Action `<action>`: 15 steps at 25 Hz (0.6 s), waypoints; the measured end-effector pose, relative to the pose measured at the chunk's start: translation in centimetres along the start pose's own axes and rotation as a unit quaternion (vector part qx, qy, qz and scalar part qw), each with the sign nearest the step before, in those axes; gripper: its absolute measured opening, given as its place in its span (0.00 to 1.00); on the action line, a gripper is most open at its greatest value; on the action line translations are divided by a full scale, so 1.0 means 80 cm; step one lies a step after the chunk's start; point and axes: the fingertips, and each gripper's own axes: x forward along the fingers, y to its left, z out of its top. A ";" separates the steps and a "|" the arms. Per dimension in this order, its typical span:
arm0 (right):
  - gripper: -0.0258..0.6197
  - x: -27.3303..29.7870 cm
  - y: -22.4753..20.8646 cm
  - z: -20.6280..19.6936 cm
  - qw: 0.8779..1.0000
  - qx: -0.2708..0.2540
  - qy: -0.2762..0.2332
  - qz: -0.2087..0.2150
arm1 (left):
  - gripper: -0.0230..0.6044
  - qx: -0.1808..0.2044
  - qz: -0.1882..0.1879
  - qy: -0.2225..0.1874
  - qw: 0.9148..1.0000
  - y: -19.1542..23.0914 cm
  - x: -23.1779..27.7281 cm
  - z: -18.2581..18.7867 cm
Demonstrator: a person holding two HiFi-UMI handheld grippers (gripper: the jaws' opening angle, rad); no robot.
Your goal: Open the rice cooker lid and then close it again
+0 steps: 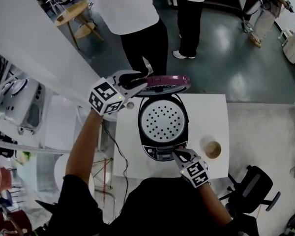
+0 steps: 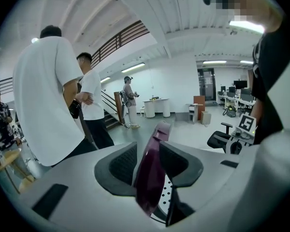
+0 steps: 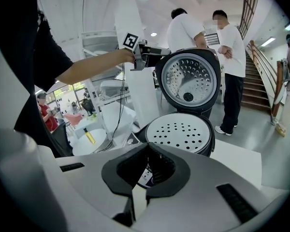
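Note:
The rice cooker (image 1: 163,140) stands on a white table (image 1: 214,112), its purple lid (image 1: 166,84) raised upright at the far side. A white perforated tray (image 1: 162,121) covers the pot. My left gripper (image 1: 140,82) is at the lid's top left edge. In the left gripper view the lid's edge (image 2: 150,178) lies between both pads of that gripper (image 2: 152,161), which is shut on it. My right gripper (image 1: 179,154) is shut with nothing held, at the cooker's front control panel. The right gripper view shows this gripper (image 3: 147,151), the tray (image 3: 181,132) and the lid's inner plate (image 3: 189,79).
A small cup (image 1: 212,149) sits on the table right of the cooker. Two people (image 1: 142,28) (image 1: 189,18) stand just beyond the table's far edge. A black office chair (image 1: 255,186) is at the right front. A cable (image 1: 119,151) hangs off the table's left edge.

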 end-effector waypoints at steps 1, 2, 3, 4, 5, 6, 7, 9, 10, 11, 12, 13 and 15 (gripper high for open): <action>0.04 0.000 0.002 -0.001 1.000 0.000 0.001 0.000 | 0.26 0.003 -0.004 0.002 1.000 -0.004 0.000 0.000; 0.04 -0.001 0.004 -0.002 1.000 -0.001 0.001 0.000 | 0.25 0.006 -0.009 0.005 1.000 -0.007 0.000 -0.001; 0.04 -0.001 0.006 -0.003 1.000 -0.002 0.001 0.001 | 0.25 0.008 -0.013 0.007 1.000 -0.011 0.000 -0.002; 0.04 -0.001 0.007 -0.004 1.000 -0.002 0.000 0.001 | 0.25 0.010 -0.016 0.010 1.000 -0.015 -0.001 -0.003; 0.04 -0.001 0.009 -0.005 1.000 0.000 -0.001 0.001 | 0.24 0.013 -0.019 0.012 1.000 -0.018 -0.001 -0.004; 0.04 -0.003 0.010 -0.004 1.000 0.006 -0.005 0.003 | 0.24 0.015 -0.021 0.015 1.000 -0.022 -0.002 -0.004; 0.04 -0.005 0.011 -0.002 1.000 0.016 -0.012 0.004 | 0.24 0.017 -0.023 0.017 0.999 -0.026 -0.003 -0.005; 0.04 -0.010 0.009 0.004 0.999 0.039 -0.030 0.003 | 0.23 0.020 -0.025 0.020 0.999 -0.033 -0.005 -0.007; 0.04 -0.013 0.007 0.006 0.998 0.046 -0.037 -0.001 | 0.23 0.021 -0.025 0.020 0.999 -0.035 -0.006 -0.007; 0.04 -0.014 0.004 0.008 0.998 0.048 -0.041 -0.007 | 0.23 0.024 -0.024 0.020 0.999 -0.036 -0.006 -0.008; 0.04 -0.016 0.000 0.009 0.998 0.049 -0.045 -0.012 | 0.23 0.028 -0.024 0.020 0.999 -0.037 -0.007 -0.008; 0.04 -0.017 -0.002 0.009 0.997 0.051 -0.048 -0.016 | 0.22 0.034 -0.025 0.020 0.999 -0.040 -0.007 -0.009; 0.04 -0.021 -0.004 0.010 0.996 0.064 -0.057 -0.018 | 0.21 0.048 -0.028 0.020 0.998 -0.048 -0.008 -0.011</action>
